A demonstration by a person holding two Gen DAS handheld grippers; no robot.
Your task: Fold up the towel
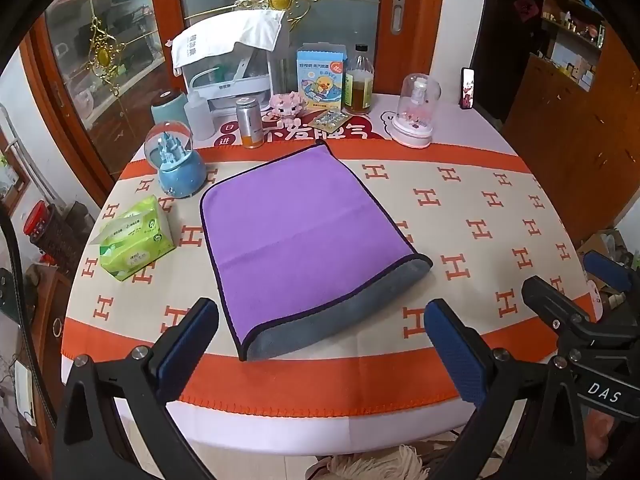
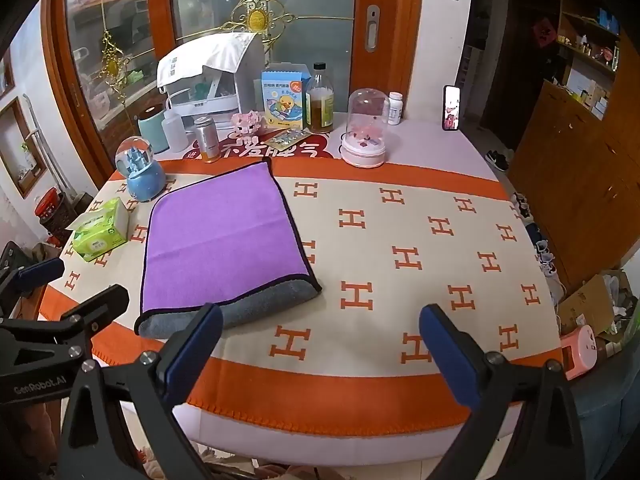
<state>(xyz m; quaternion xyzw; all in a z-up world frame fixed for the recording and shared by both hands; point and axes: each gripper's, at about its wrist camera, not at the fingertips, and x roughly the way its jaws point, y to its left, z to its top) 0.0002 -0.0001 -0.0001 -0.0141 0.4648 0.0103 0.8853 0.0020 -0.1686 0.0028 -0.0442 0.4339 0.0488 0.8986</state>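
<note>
A purple towel (image 1: 298, 232) with a dark hem lies folded on the round table, its grey underside showing along the near edge. It also shows in the right wrist view (image 2: 218, 236), left of centre. My left gripper (image 1: 320, 340) is open and empty, held above the table's near edge just in front of the towel. My right gripper (image 2: 320, 344) is open and empty, to the right of the towel's near corner. The right gripper also shows at the right edge of the left wrist view (image 1: 576, 288).
The table carries an orange and cream H-pattern cloth (image 1: 480, 216). A green tissue pack (image 1: 134, 238) and a blue snow globe (image 1: 176, 160) stand left of the towel. Bottles, a can, a carton and a pink glass dome (image 1: 416, 116) line the back edge.
</note>
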